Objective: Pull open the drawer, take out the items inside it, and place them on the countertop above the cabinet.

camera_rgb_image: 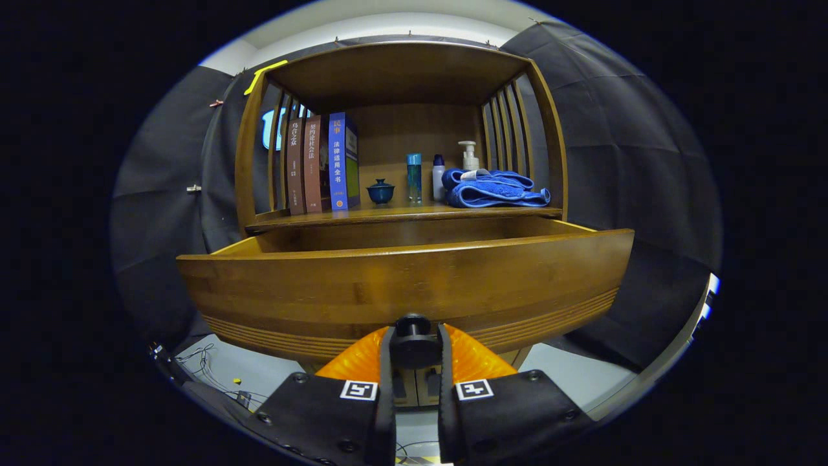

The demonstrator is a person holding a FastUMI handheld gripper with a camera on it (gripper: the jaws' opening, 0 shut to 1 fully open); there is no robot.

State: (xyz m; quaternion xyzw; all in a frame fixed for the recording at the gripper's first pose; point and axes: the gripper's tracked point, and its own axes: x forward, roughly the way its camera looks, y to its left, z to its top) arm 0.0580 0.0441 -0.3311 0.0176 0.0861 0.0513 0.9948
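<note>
A wooden cabinet's drawer [401,285] stands pulled out toward me, its curved front panel wide across the view. Its inside is hidden behind the front panel. A black round knob [414,327] sits low on the drawer front. My gripper [414,349] is shut on that knob, with the orange fingers [362,362] pressing it from both sides. The countertop [401,212] above the drawer is the shelf board inside the open cabinet frame.
On the countertop stand three books [322,163] at the left, a small blue lidded cup [380,191], a teal bottle [414,177], a white bottle [438,176], a pump bottle [468,155] and a folded blue towel [493,189]. Slatted side walls flank the shelf. Cables [207,362] lie on the floor.
</note>
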